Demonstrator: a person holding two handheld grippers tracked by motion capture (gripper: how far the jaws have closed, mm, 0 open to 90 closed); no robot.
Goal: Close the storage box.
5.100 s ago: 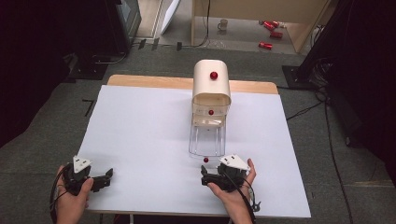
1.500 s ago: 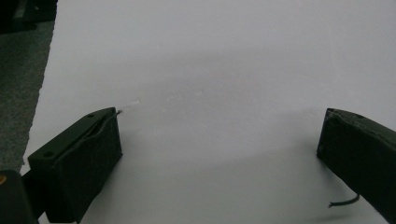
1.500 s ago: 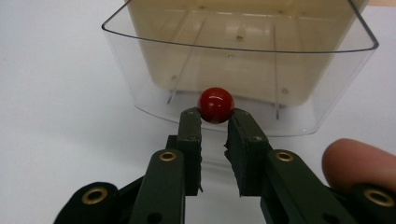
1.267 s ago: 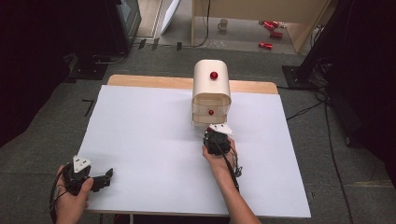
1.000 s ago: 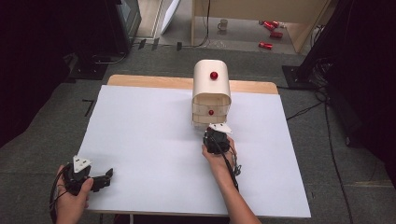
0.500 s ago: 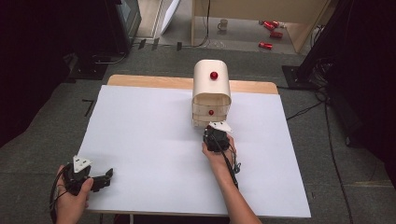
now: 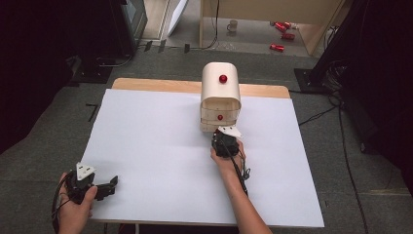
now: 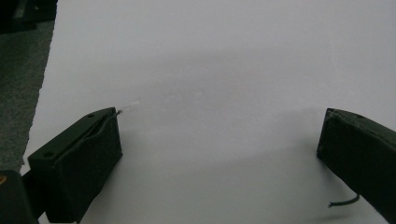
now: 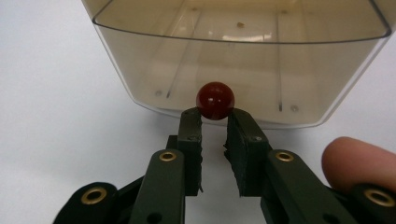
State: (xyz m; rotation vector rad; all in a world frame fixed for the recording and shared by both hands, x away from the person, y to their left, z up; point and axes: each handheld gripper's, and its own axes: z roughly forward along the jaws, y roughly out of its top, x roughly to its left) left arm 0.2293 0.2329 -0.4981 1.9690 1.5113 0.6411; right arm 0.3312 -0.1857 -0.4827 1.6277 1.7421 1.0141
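Note:
A cream cabinet (image 7: 220,92) with a rounded top stands at the back middle of the white table (image 7: 156,141), with one red knob (image 7: 223,78) on top and another (image 7: 220,117) on its front. My right gripper (image 7: 221,139) sits right against the cabinet's foot. In the right gripper view its jaws (image 9: 215,119) are nearly together, the tips pinching the lowest red knob (image 9: 215,100) on the front of a clear plastic drawer (image 9: 140,56) with nothing inside. My left gripper (image 7: 109,184) rests at the front left corner, jaws wide apart over bare white surface (image 8: 219,140).
The table's wooden back edge (image 7: 160,85) shows behind the white sheet. Grey carpet, cables and dark equipment (image 7: 341,73) surround the table. A fingertip (image 9: 357,163) of the hand holding the right gripper lies beside its right jaw.
Five seconds ago the clear drawer stood pulled far out toward the front edge; the right gripper has since travelled to the cabinet with it. Over the last second hardly anything moved.

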